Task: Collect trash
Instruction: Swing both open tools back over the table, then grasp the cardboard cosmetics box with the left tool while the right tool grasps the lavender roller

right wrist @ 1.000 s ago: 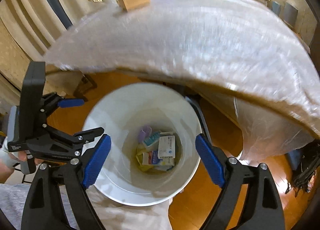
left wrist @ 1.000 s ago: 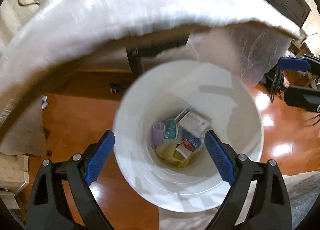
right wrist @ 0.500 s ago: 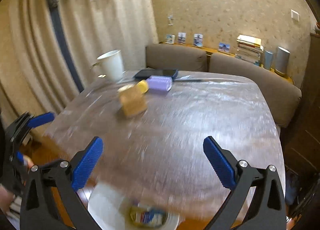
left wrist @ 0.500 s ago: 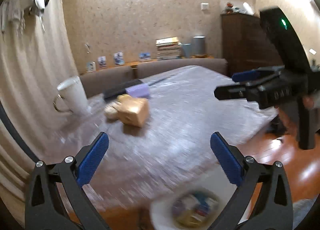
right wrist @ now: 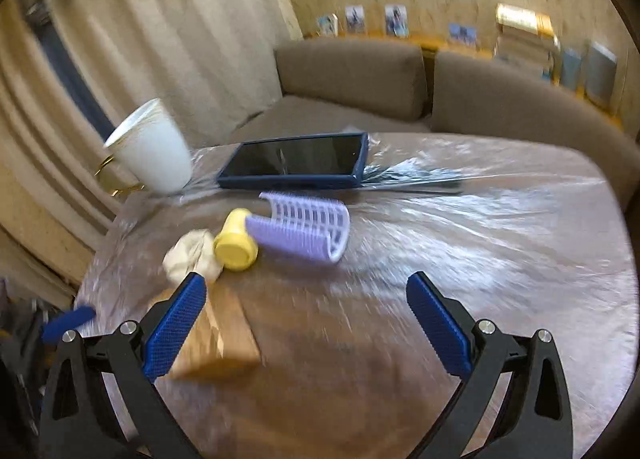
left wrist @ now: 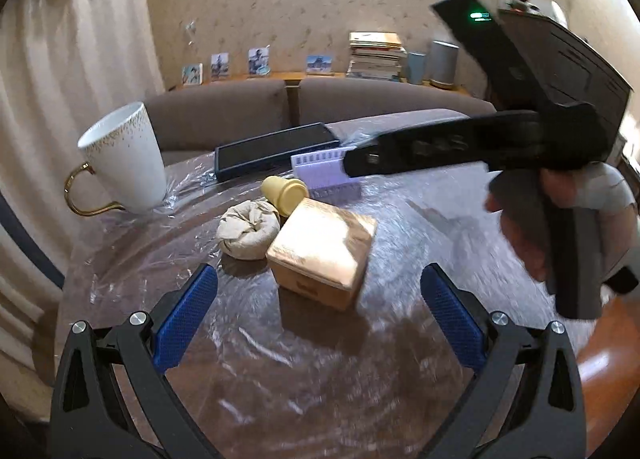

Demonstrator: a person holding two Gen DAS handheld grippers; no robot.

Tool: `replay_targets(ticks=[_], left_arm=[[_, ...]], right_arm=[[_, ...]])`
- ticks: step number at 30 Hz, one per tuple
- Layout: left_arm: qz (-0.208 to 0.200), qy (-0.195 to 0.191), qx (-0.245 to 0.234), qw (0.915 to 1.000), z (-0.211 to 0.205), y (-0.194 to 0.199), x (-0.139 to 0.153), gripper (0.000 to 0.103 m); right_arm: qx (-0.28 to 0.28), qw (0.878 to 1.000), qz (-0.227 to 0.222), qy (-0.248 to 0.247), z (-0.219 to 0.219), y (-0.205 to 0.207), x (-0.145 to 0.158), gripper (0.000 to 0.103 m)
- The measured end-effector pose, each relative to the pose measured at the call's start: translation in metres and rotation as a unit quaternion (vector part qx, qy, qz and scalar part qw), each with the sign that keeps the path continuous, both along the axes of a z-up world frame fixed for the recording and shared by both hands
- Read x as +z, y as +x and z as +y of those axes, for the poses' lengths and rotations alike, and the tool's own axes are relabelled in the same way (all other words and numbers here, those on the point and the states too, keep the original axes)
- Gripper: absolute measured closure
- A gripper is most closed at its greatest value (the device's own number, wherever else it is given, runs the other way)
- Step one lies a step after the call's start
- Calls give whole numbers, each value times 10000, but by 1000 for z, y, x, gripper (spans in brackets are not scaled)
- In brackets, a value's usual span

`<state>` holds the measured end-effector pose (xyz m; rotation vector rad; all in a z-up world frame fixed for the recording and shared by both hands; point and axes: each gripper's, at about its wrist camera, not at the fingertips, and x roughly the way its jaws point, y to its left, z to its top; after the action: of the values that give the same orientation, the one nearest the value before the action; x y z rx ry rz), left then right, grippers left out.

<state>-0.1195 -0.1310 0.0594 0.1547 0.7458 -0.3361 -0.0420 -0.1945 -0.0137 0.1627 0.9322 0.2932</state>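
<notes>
Both claws have swung up from the bin of collected trash to the surface [left wrist: 400,359], the left claw [left wrist: 320,311] and right claw [right wrist: 306,323] released and empty, with the box [left wrist: 322,255], crumpled wad [left wrist: 248,231], yellow cap [right wrist: 236,245] and purple roller [right wrist: 304,233] left to collect.

From my remote station I see a white ceramic mug with gold speckles and gold handle [left wrist: 124,163], a pale yellow plastic cap [right wrist: 236,245], a lilac ribbed plastic hair roller [right wrist: 306,233], a tan square wooden box [left wrist: 322,255], a cream crumpled tissue wad [left wrist: 248,229], a navy-cased dark tablet [right wrist: 296,159] and blue textured gripper pads [left wrist: 186,311].
</notes>
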Motion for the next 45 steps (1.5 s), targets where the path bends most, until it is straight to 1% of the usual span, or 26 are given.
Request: replay_targets(ticks=[2, 7, 10, 14, 16, 17, 18, 19, 20, 21, 23, 25, 31, 35, 36, 37, 38, 42, 43, 45], left_arm=[[2, -33, 82, 10000, 1, 4, -2, 1], [-84, 165, 207, 9996, -4, 23, -9, 1], [-53, 155, 140, 9998, -4, 31, -12, 1], [-17, 181, 22, 9998, -8, 38, -16, 1], [5, 170, -44, 9998, -11, 40, -17, 2], [24, 165, -75, 9998, -11, 41, -18, 4], [52, 166, -96, 9998, -13, 41, -18, 7], [107, 155, -126, 9997, -14, 43, -20, 13], [170, 128, -154, 9997, -14, 45, -22, 20], [263, 77, -183, 9995, -14, 47, -25, 24], [399, -1, -203, 9990, -14, 50, -28, 38], [447, -42, -218, 9988, -13, 51, -30, 43], [332, 15, -219, 9992, -12, 45, -28, 43], [304, 7, -162, 9994, -11, 40, -25, 43], [320, -19, -137, 9994, -10, 39, -24, 43], [338, -54, -132, 9993, -9, 38, -24, 43], [349, -90, -127, 9993, -9, 36, -23, 43], [365, -108, -108, 9992, -9, 32, -23, 43], [381, -120, -106, 9991, -9, 32, -23, 43], [408, -145, -91, 9990, -7, 31, -22, 43]], right_arm=[[-22, 9999, 81, 123, 9, 16, -4, 4], [-146, 9997, 163, -145, 31, 41, -9, 4], [-228, 9992, 280, -193, 36, 55, -15, 4], [-362, 9978, 549, 27, 31, 66, -25, 6], [-407, 9978, 528, 24, 29, 67, -25, 10], [-409, 9978, 529, 5, 28, 67, -26, 12], [-396, 9979, 511, 15, 28, 68, -26, 17], [-388, 9980, 495, 2, 27, 68, -25, 28], [-368, 9982, 474, -56, 27, 68, -25, 32], [-336, 9984, 455, -65, 26, 68, -25, 32], [-300, 9987, 401, -54, 23, 66, -25, 32], [-301, 9990, 338, -66, 20, 62, -24, 32], [-346, 9994, 61, -43, 8, 51, -14, 32], [-346, 9993, -14, 143, -3, 42, -6, 39], [-332, 9993, -16, 147, -4, 41, -6, 40], [-316, 9994, -17, 135, -4, 40, -6, 44], [-288, 9995, -3, 104, -4, 39, -7, 44], [-172, 9998, 94, -27, -1, 38, -14, 43], [-152, 9998, 83, -69, 0, 38, -15, 39], [-85, 9997, 15, -212, 2, 37, -16, 35]])
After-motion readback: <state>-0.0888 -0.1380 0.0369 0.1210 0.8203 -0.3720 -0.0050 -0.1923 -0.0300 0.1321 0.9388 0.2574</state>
